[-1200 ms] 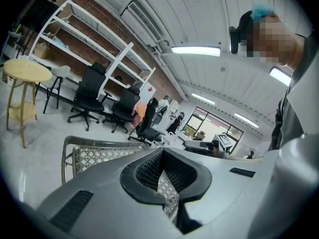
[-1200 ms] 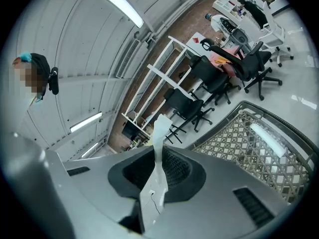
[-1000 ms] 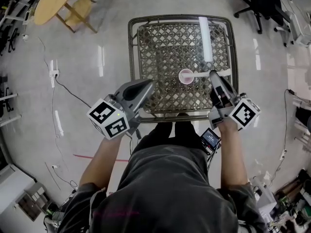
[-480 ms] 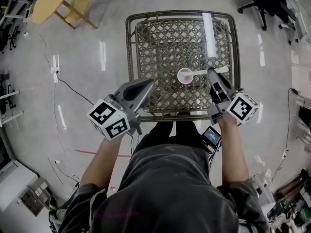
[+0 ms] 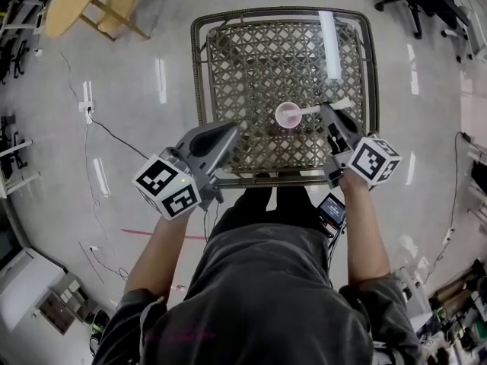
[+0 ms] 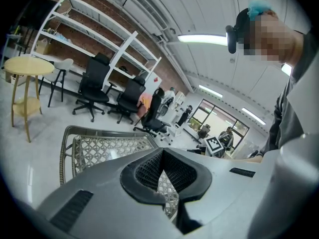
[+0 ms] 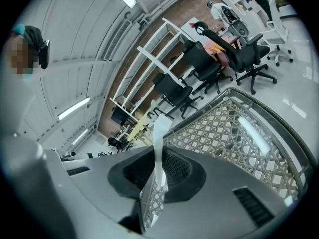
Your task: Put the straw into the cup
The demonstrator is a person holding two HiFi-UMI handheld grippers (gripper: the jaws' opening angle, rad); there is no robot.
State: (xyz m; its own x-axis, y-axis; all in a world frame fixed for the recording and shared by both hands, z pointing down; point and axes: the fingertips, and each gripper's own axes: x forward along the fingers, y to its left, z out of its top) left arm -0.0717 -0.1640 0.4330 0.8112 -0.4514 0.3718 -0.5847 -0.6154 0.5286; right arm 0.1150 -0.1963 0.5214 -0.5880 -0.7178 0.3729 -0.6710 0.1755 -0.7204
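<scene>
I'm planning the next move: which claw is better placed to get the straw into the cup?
Right. The right claw is shut on the straw, whose tip is at the pink cup. The left claw is empty, back at the near edge of the table.

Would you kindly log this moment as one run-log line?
right tool: shut on straw | straw: one end at cup rim | cup: upright on lattice table | left tool: shut, empty
</scene>
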